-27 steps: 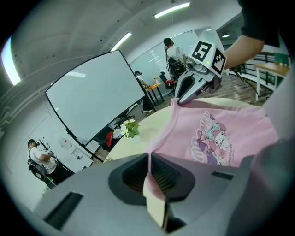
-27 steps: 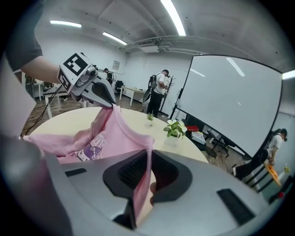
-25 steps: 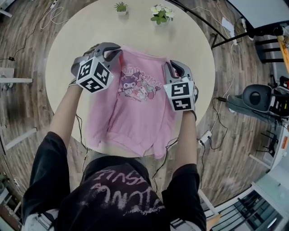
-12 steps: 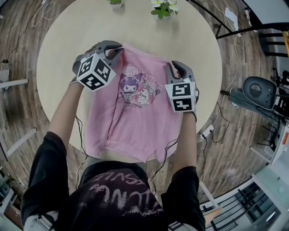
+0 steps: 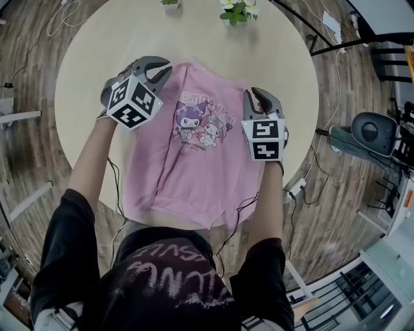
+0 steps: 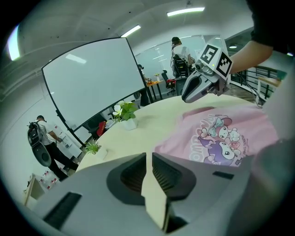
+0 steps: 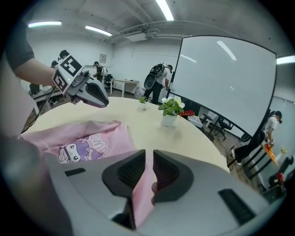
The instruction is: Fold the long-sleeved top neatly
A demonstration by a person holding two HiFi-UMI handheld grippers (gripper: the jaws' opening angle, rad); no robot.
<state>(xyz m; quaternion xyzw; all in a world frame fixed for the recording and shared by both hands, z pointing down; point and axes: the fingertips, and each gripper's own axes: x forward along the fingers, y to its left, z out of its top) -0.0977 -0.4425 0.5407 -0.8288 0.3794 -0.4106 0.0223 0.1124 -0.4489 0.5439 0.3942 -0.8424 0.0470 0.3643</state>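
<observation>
The pink long-sleeved top (image 5: 194, 161) with a cartoon print lies front up on the round beige table (image 5: 84, 77), its hem at the near edge. My left gripper (image 5: 158, 64) sits at the top's left shoulder. Its jaws have just been opening, and in the left gripper view (image 6: 148, 156) only bare table shows in the narrow gap. My right gripper (image 5: 255, 94) is at the right shoulder. Its jaws have also just been opening, and a fold of pink cloth (image 7: 144, 184) still lies loosely between them. Each gripper shows in the other's view: right (image 6: 185, 97), left (image 7: 105, 102).
Two small potted plants (image 5: 238, 11) (image 5: 169, 2) stand at the table's far edge. Cables trail over the wooden floor. A grey device (image 5: 372, 132) and a whiteboard stand are at the right. People stand in the background (image 7: 156, 78).
Both grippers have come down toward the table and the top's shoulders now lie flat on it. The left shoulder is no longer held in the left jaws.
</observation>
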